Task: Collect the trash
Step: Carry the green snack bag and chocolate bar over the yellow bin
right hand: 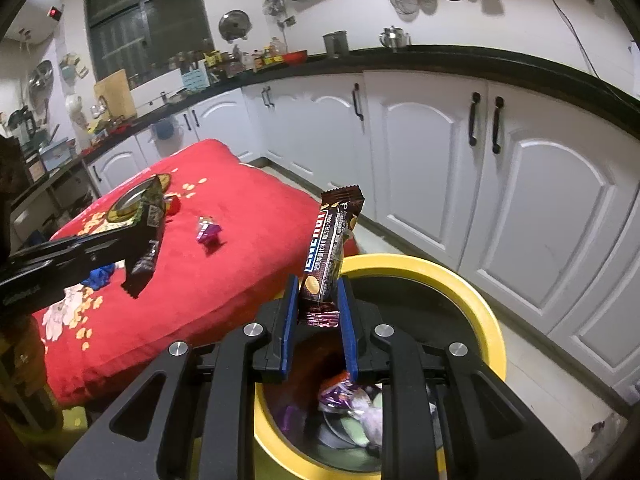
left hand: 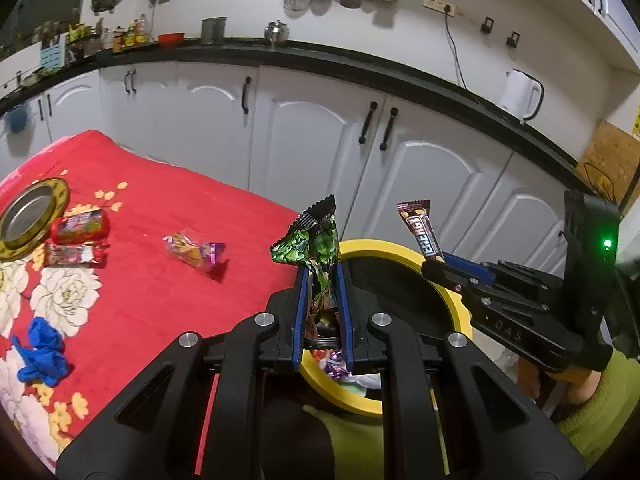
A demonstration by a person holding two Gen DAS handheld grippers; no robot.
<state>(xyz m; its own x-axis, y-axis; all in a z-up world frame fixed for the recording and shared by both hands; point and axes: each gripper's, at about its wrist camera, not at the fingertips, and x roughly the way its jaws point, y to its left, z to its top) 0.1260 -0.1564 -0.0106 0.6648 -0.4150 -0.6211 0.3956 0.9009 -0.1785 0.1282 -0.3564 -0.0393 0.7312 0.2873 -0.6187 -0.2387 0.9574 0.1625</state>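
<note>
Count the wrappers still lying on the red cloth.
3: a red one beside the metal plate, another just below it, a crumpled one mid-cloth. Others may be hidden.

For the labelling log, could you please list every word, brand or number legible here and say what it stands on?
"ENEnut", partly legible: the brown snack-bar wrapper held in the right gripper.
"DAS": moulded into the right gripper's black body, left wrist view.
Unreadable: green leaf-print wrapper in the left gripper, red packets on the cloth, counter bottles.
</note>
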